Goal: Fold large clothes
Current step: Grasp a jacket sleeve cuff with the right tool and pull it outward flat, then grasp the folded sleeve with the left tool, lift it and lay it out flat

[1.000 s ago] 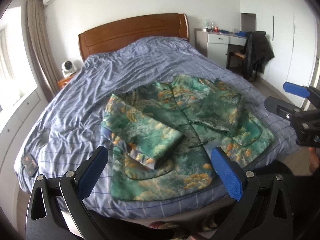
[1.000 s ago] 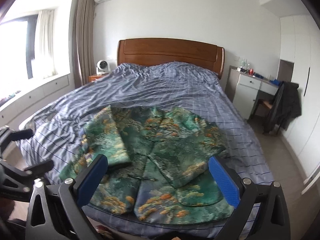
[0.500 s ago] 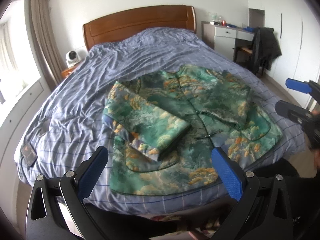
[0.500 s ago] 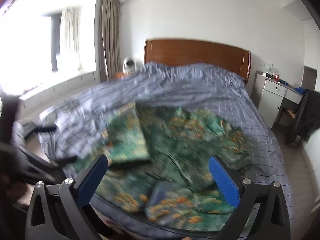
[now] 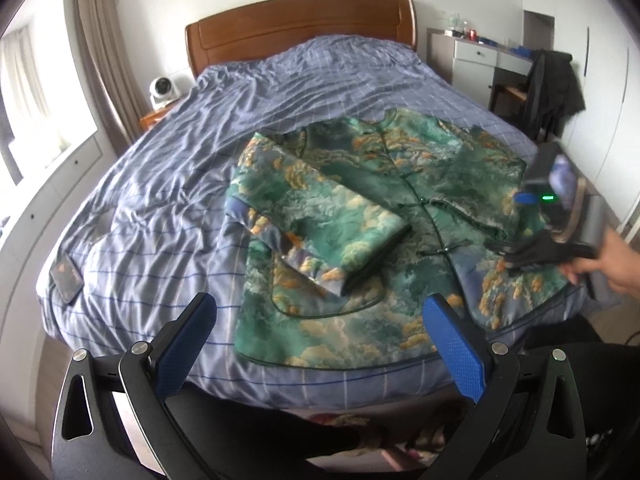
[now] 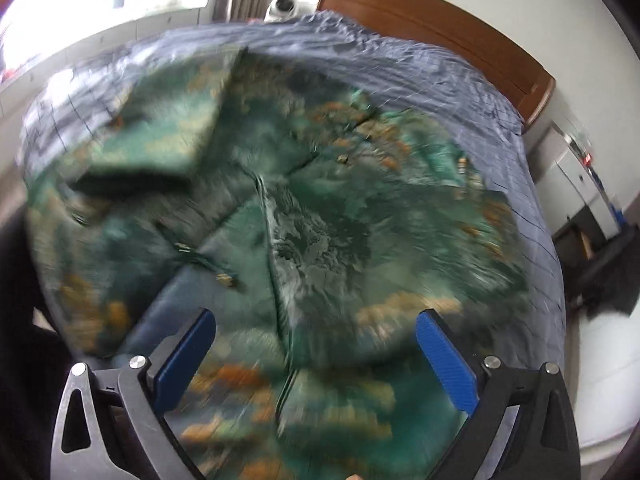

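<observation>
A green jacket with orange cloud pattern (image 5: pixel 360 216) lies flat on the bed, front up, both sleeves folded in across the chest. My left gripper (image 5: pixel 320 336) is open and empty, held above the bed's near edge, short of the jacket's hem. My right gripper (image 6: pixel 316 356) is open and empty, close above the jacket's (image 6: pixel 320 240) right front panel; that view is blurred. In the left wrist view the right gripper's body (image 5: pixel 560 216) hangs over the jacket's right side, held by a hand.
The bed has a blue checked cover (image 5: pixel 168 208) and a wooden headboard (image 5: pixel 300 28). A dark phone-like object (image 5: pixel 66 278) lies at the bed's left edge. A desk and a chair with a dark coat (image 5: pixel 552 84) stand at the right.
The right gripper has swung down and in over the jacket's right side, close to the fabric. The left gripper has risen slightly and stays open.
</observation>
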